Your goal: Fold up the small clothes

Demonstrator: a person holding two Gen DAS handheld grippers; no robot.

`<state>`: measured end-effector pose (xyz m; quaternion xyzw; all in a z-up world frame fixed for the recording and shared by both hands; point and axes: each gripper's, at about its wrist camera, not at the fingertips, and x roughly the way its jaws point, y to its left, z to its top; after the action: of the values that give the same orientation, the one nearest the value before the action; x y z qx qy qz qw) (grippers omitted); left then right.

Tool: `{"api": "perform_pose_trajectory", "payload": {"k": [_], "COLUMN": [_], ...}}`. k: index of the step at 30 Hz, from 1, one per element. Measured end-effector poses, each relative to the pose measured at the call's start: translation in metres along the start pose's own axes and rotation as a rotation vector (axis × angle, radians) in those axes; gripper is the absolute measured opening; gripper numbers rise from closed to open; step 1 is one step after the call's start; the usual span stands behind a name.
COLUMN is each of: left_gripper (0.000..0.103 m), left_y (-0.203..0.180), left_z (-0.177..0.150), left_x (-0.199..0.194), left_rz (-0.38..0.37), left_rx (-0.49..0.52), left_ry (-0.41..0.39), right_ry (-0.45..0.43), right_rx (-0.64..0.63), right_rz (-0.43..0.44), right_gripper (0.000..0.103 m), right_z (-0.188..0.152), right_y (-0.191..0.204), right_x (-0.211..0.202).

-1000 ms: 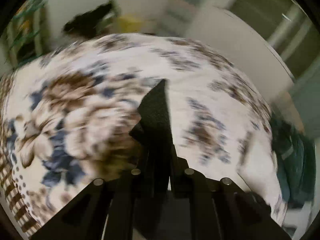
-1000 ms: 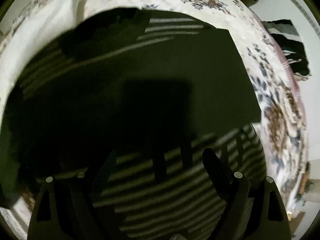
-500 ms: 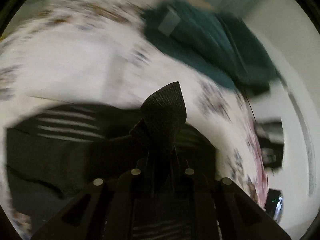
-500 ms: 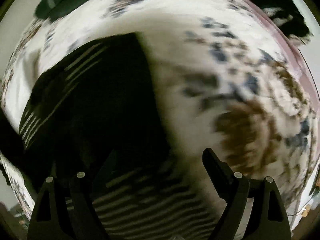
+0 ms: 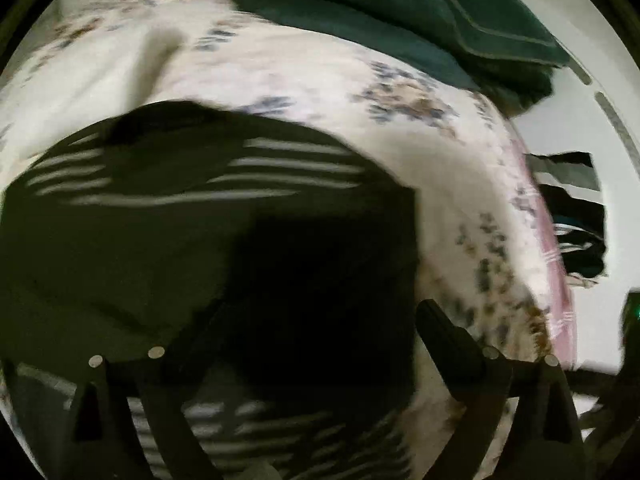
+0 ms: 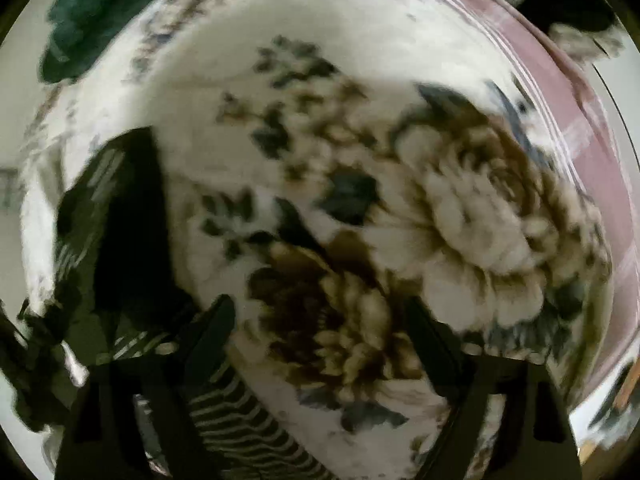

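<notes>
A dark garment with white stripes (image 5: 208,216) lies folded on the floral bedspread (image 5: 304,64). In the left wrist view it fills the lower left. My left gripper (image 5: 320,320) is open just above it, and nothing is between its fingers. In the right wrist view the same garment (image 6: 116,220) shows at the left edge. My right gripper (image 6: 320,320) is open and empty over the bedspread's (image 6: 460,208) brown flower print, to the right of the garment.
A dark green blanket (image 5: 400,12) lies bunched at the far end of the bed. More striped dark clothes (image 5: 568,208) lie beyond the bed's right edge. A pink border (image 6: 560,92) runs along that edge.
My left gripper was shut on a fold of the dark garment; it has opened and let go over the garment. My right gripper stayed open and swung right, off the garment, over the flowered bedspread.
</notes>
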<state>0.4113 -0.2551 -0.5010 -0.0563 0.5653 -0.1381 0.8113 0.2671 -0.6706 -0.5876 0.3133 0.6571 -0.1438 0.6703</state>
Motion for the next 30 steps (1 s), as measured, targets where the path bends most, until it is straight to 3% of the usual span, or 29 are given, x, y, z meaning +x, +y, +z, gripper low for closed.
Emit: {"api": "perform_pose_trajectory", "payload": {"k": [1, 2, 6, 8, 10, 13, 17, 20, 22, 24, 27, 30], "left_gripper": [0.095, 0.095, 0.095, 0.095, 0.095, 0.095, 0.103, 0.103, 0.103, 0.103, 0.103, 0.103], "left_y": [0.010, 0.025, 0.093, 0.126, 0.160, 0.193, 0.206, 0.205, 0.208, 0.210, 0.210, 0.211], "left_z": [-0.011, -0.024, -0.073, -0.098, -0.121, -0.144, -0.158, -0.159, -0.161, -0.160, -0.161, -0.163], "left_x": [-0.006, -0.012, -0.033, -0.037, -0.035, -0.027, -0.014, -0.007, -0.007, -0.008, -0.008, -0.009], "left_rz": [0.032, 0.074, 0.249, 0.334, 0.427, 0.496, 0.496, 0.503, 0.490, 0.477, 0.468, 0.461], "left_rx": [-0.013, -0.039, -0.169, -0.224, -0.280, -0.352, -0.354, -0.350, -0.370, -0.380, -0.377, -0.373], "left_ry": [-0.005, -0.007, -0.001, 0.027, 0.068, 0.110, 0.107, 0.105, 0.095, 0.092, 0.089, 0.079], "right_ry": [-0.001, 0.008, 0.049, 0.065, 0.068, 0.082, 0.058, 0.031, 0.056, 0.087, 0.078, 0.137], "right_rx": [-0.029, -0.054, -0.147, -0.173, -0.179, -0.198, -0.273, -0.464, -0.588, -0.657, -0.680, -0.621], "right_rz": [0.010, 0.022, 0.176, 0.235, 0.261, 0.259, 0.192, 0.120, -0.001, -0.085, -0.116, -0.121], "right_gripper": [0.050, 0.047, 0.048, 0.054, 0.054, 0.054, 0.054, 0.054, 0.054, 0.054, 0.054, 0.054], "right_z": [0.003, 0.006, 0.025, 0.039, 0.048, 0.064, 0.073, 0.067, 0.054, 0.035, 0.008, -0.010], "right_y": [0.006, 0.013, 0.062, 0.091, 0.117, 0.155, 0.212, 0.265, 0.282, 0.276, 0.245, 0.204], "right_x": [-0.003, -0.003, 0.006, 0.019, 0.034, 0.061, 0.079, 0.093, 0.109, 0.118, 0.105, 0.098]}}
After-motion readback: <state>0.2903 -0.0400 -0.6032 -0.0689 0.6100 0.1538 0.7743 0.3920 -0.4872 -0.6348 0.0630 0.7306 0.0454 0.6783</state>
